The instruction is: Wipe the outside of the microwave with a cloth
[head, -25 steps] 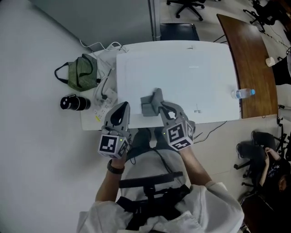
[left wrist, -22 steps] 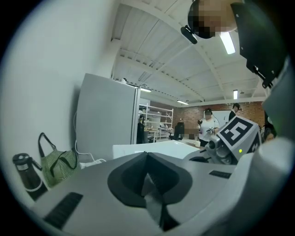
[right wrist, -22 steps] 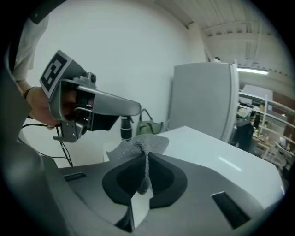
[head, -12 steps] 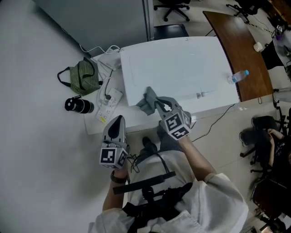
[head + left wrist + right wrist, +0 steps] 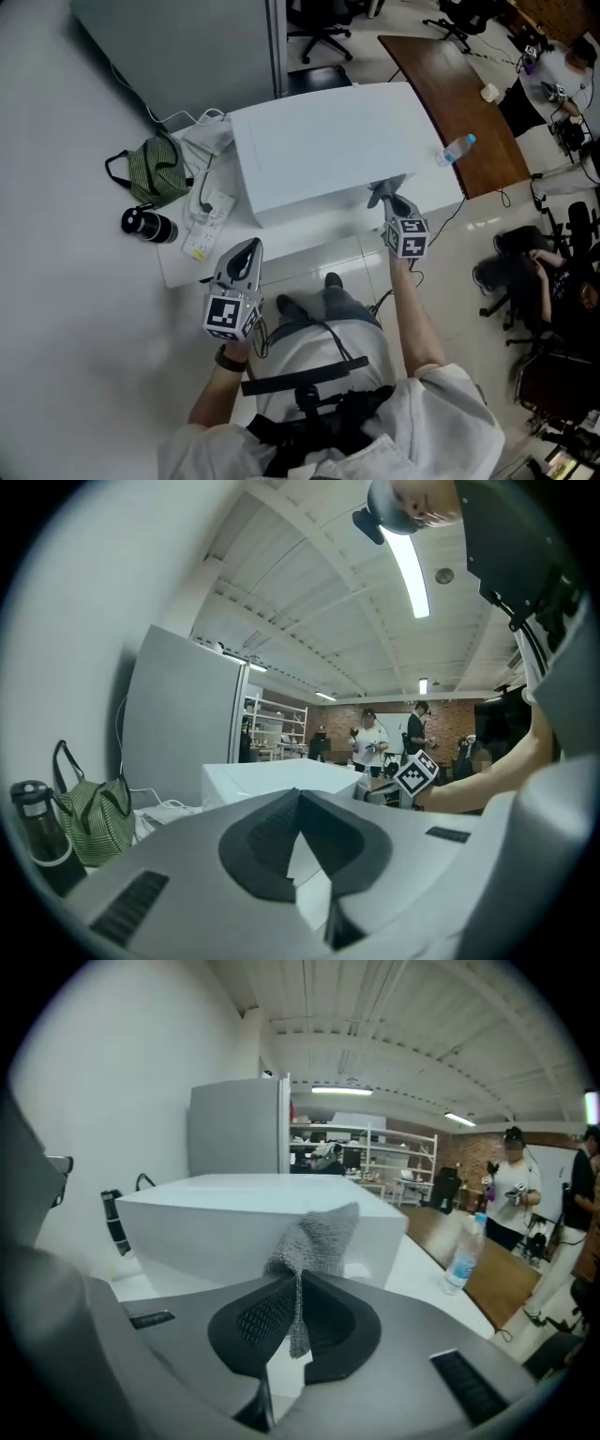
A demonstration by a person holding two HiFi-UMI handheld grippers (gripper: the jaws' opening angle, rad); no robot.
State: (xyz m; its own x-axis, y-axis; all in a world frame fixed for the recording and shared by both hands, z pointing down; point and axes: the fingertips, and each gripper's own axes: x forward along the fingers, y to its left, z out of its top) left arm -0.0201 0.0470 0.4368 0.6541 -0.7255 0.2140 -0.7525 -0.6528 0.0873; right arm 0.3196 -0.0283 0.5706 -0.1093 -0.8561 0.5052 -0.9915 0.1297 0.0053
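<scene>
The white microwave [image 5: 323,141] stands on a white table [image 5: 291,246]. A grey cloth [image 5: 381,188] is pinched in my right gripper [image 5: 390,200], which is shut on it at the microwave's front right corner. In the right gripper view the cloth [image 5: 317,1235] stands up out of the jaws against the microwave's [image 5: 225,1213] near corner. My left gripper [image 5: 246,247] hangs off the table's front edge, left of the microwave, shut with nothing in it. In the left gripper view the microwave [image 5: 272,778] lies beyond the closed gripper [image 5: 298,803].
A green striped bag [image 5: 156,167], a black flask [image 5: 144,225] and a power strip [image 5: 203,225] with cables lie left of the microwave. A water bottle [image 5: 454,148] stands at the table's right end by a brown desk [image 5: 459,94]. Office chairs and people are to the right.
My right gripper has carried the cloth rightward along the microwave's front to its right corner. The left gripper has stayed low at the table's front edge.
</scene>
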